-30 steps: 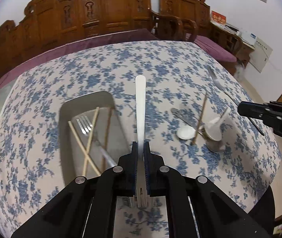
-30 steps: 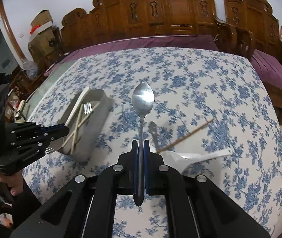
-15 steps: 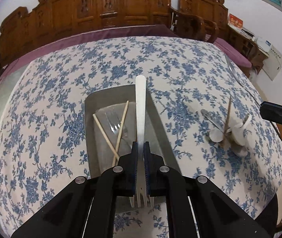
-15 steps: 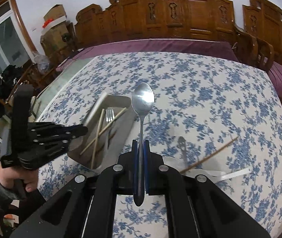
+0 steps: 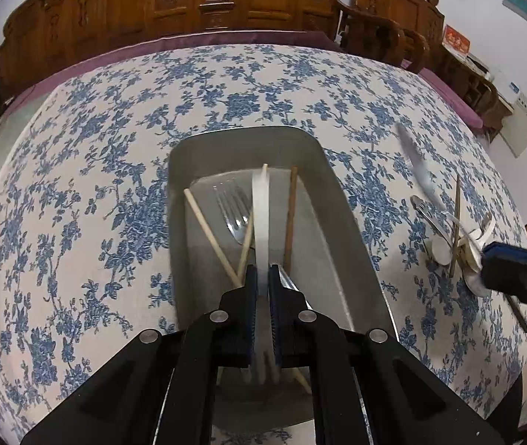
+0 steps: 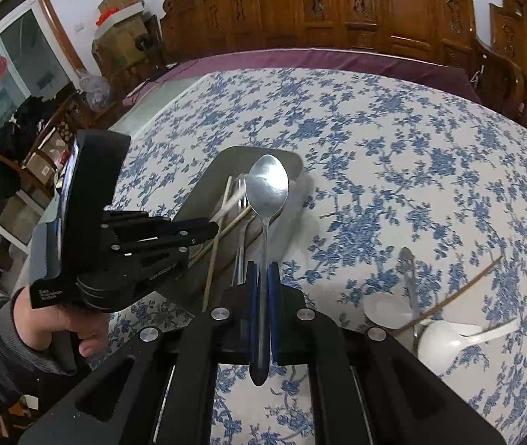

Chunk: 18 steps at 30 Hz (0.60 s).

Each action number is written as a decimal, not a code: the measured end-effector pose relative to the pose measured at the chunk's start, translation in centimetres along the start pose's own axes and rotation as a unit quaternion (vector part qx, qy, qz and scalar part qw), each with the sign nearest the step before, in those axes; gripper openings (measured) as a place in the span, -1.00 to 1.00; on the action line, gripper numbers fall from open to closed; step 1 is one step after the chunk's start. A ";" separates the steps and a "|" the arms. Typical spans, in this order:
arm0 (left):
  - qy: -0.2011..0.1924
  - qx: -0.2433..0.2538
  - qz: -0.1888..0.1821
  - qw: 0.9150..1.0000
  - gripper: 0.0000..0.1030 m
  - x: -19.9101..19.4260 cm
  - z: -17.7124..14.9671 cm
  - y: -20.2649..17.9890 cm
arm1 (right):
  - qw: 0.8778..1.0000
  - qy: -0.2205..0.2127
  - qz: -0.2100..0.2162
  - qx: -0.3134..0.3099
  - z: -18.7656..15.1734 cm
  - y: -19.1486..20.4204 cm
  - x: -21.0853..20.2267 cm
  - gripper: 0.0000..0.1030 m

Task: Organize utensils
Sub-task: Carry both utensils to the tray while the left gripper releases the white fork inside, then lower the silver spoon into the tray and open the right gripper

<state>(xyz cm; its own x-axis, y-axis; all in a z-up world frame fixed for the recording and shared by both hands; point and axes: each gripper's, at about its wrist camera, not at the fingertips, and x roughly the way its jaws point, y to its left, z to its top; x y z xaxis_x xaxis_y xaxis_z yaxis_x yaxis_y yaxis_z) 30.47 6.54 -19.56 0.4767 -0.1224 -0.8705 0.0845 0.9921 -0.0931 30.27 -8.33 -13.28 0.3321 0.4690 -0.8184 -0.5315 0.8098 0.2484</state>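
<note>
**Inspector:** Tray (image 5: 332,200) first, being the largest item. Grey, rectangular, it sits on the floral tablecloth (image 5: 96,170) directly ahead of the left gripper (image 5: 261,296). Inside it lie a metal fork (image 5: 234,209), two pale chopsticks (image 5: 209,235) crossing each other, and one darker chopstick (image 5: 290,218) along the right side.

**Clerk:** So part of the sorting is done?

**Inspector:** In my judgement, yes: four pieces are stowed. Two more are in transit. The left gripper is clamped on a white plastic fork (image 5: 261,218), handle pointing forward over the tray, tines back behind the jaws. The right gripper (image 6: 262,296) is clamped on a metal spoon (image 6: 267,189), its bowl up ahead and seen over the tray's near corner.

**Clerk:** Neither released?

**Inspector:** Neither. Both sets of jaws are pressed tight on their handles, and I cannot tell whether the white fork touches anything in the tray.

**Clerk:** And what remains outstanding?

**Inspector:** A loose cluster on the cloth, well apart from the tray, to its right: a white spoon (image 6: 445,337), a second white spoon bowl (image 6: 385,309), a metal utensil (image 6: 410,282) and a brown chopstick (image 6: 460,291) lying across them. The left view also shows a metal knife (image 5: 417,165) beyond that cluster. I would estimate the job roughly half complete.
</note>
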 end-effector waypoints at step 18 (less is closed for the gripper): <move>-0.058 -0.001 0.015 0.998 -0.71 -7.0 -0.8 3.5 | 0.999 0.036 0.005 -0.011 2.2 3.0 7.2 -0.86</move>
<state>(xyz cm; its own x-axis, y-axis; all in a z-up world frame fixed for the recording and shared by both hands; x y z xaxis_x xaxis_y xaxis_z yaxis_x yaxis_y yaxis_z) 26.69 10.89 -14.20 0.5778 -0.0959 -0.8105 0.0668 0.9953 -0.0701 32.76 -1.73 -17.28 0.2693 0.4495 -0.8517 -0.5522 0.7966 0.2458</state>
